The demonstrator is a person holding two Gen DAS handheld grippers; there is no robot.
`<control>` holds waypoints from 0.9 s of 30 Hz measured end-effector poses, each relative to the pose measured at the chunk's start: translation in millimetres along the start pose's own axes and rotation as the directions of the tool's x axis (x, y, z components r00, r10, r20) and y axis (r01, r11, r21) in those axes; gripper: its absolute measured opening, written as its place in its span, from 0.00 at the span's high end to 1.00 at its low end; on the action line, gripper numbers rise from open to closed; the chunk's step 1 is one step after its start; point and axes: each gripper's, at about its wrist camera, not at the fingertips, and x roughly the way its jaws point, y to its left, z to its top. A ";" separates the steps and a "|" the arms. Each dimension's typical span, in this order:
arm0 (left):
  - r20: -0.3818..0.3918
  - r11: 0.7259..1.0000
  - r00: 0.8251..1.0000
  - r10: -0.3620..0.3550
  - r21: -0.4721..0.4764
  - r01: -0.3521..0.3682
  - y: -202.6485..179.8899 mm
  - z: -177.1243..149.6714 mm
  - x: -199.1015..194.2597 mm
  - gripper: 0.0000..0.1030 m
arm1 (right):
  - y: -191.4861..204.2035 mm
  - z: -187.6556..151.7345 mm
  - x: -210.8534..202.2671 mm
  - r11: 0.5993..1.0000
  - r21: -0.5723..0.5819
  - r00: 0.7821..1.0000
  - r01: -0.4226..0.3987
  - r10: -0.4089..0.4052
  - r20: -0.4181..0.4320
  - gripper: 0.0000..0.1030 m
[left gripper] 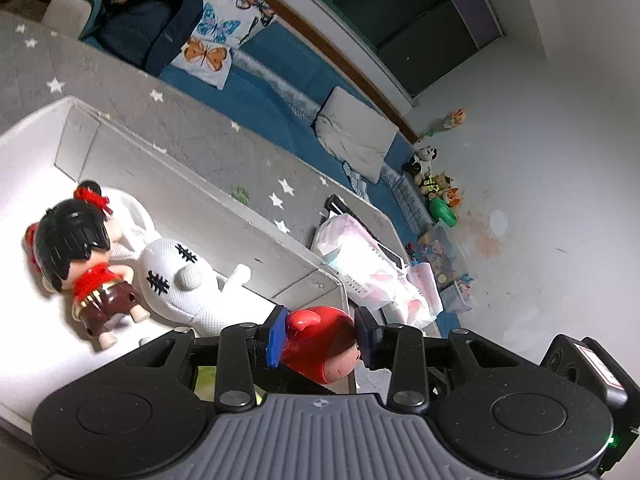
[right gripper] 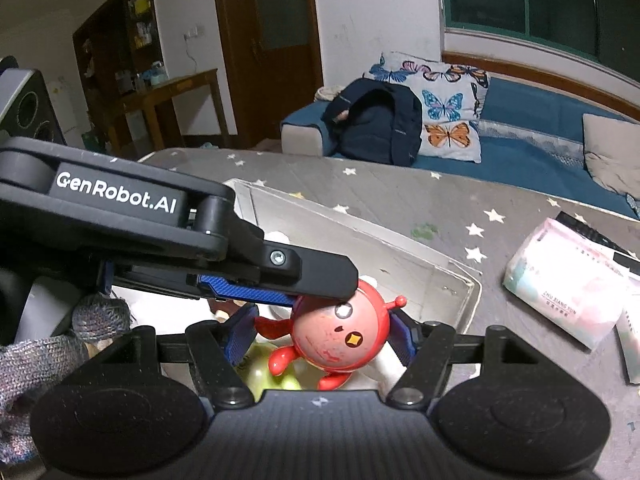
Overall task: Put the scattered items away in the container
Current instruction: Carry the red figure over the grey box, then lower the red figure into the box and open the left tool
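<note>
The bench (right gripper: 400, 192), covered in a grey star-print cloth, is carrying the white container (left gripper: 48, 128), which is sitting open-topped so toys can be dropped straight in. Inside it a white plush toy (left gripper: 180, 276) and a black-haired doll (left gripper: 76, 248) are lying on their sides against each other, taking up the middle of the floor and leaving free space mostly along the near edge.

The left gripper (left gripper: 320, 340) is holding the red figurine (left gripper: 316, 340) over the near corner of the container, its jaws clamped on the toy's round head from both sides, probably so it can be released over that open patch. The right wrist view is showing the same red figurine hanging just in front of the right gripper (right gripper: 324, 336), whose jaws are standing apart on either side of it without clearly touching. A green object (right gripper: 260, 372), too hidden to name, is lying beneath.

A pink tissue pack (right gripper: 568, 280) is resting on the bench well apart from the container, out of the way. The container's near wall looks like the main thing to clear.
</note>
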 end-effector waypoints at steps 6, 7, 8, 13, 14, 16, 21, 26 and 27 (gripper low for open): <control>-0.028 1.000 1.000 0.010 -0.012 -0.011 3.6 0.5 8.4 0.62 | -4.7 -2.4 5.6 1.000 -0.007 1.000 -0.002 0.002 -0.031 0.32; -0.031 1.000 0.999 0.014 -0.012 -0.014 3.7 0.8 9.8 0.63 | -5.1 -2.7 6.5 1.000 -0.005 0.999 -0.003 0.003 -0.034 0.32; -0.035 1.000 0.999 0.019 -0.010 -0.020 3.5 1.1 10.9 0.63 | -5.6 -3.4 7.8 1.000 -0.003 0.999 -0.004 0.004 -0.038 0.32; -0.055 0.999 0.998 0.035 -0.017 -0.036 6.3 2.3 17.5 0.63 | -9.3 -5.9 11.1 1.000 0.002 0.999 -0.010 0.010 -0.049 0.32; -0.058 0.999 0.998 0.037 -0.019 -0.038 6.8 2.3 18.8 0.63 | -9.7 -6.2 11.2 1.000 0.002 0.999 -0.010 0.011 -0.048 0.32; -0.063 0.999 0.997 0.043 -0.017 -0.044 7.4 2.1 20.7 0.63 | -9.2 -6.5 10.6 1.000 -0.001 0.999 -0.010 0.010 -0.045 0.32; -0.070 0.999 0.996 0.047 -0.014 -0.048 8.7 1.7 23.2 0.63 | -7.8 -7.9 9.5 1.000 -0.011 0.999 -0.003 0.003 -0.040 0.32; -0.076 0.999 0.996 0.048 -0.012 -0.050 9.0 1.4 23.5 0.63 | -6.5 -8.1 7.0 1.000 -0.014 0.999 -0.014 0.014 -0.036 0.26; -0.074 0.999 0.996 0.047 -0.010 -0.048 8.5 1.5 23.0 0.63 | -6.3 -8.3 7.0 1.000 -0.017 0.999 -0.011 0.010 -0.033 0.26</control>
